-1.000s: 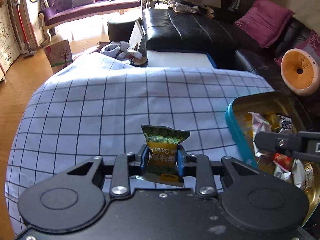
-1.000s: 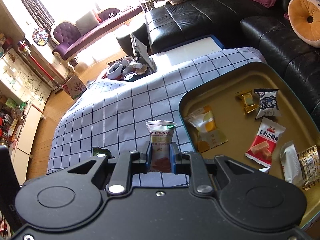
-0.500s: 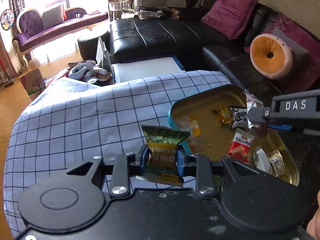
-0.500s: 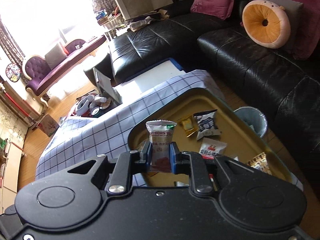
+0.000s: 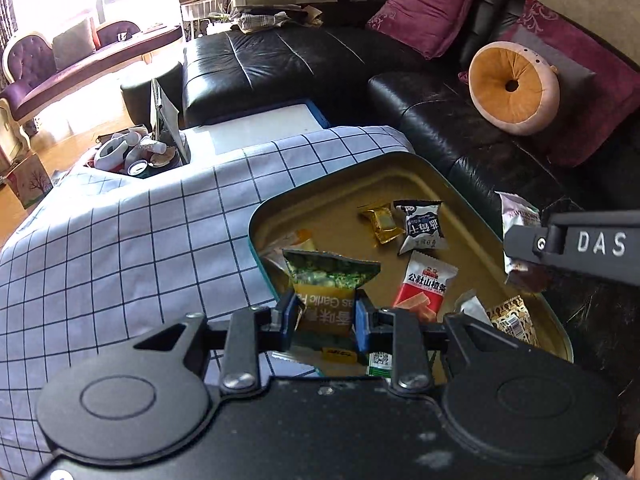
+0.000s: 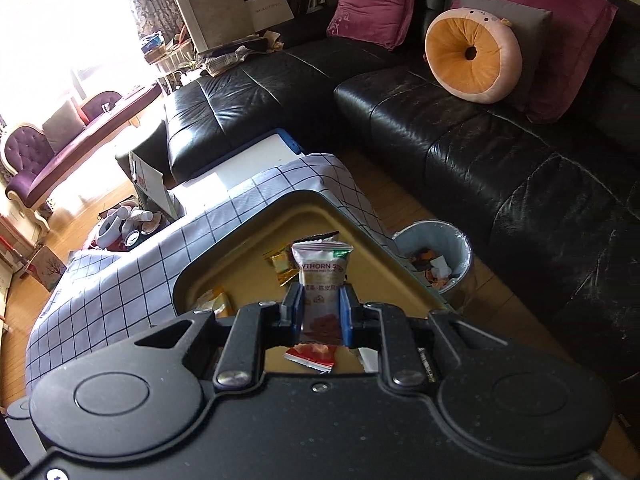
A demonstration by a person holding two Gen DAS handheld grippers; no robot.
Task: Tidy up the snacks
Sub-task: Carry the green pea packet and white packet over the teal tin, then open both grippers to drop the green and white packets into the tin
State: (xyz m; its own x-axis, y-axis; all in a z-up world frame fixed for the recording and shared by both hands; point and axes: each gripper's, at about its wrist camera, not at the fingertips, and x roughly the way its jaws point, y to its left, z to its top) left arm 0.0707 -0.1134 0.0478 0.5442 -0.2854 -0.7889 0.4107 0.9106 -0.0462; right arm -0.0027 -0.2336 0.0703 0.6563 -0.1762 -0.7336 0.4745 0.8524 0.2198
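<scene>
Lying loose in tray point(image 5: 460, 184): red packet point(image 5: 426, 284), gold candy point(image 5: 382, 222).

Two held snack packets point(image 5: 326, 298) (one per tool), one tray point(image 5: 400, 160)

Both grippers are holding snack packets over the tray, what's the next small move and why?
Probably lower the left gripper a little and let go of its green garlic packet. It hangs clamped above the near end of the gold tray, where loose snacks already lie. The right gripper is shut on a hawthorn packet and could follow.
</scene>
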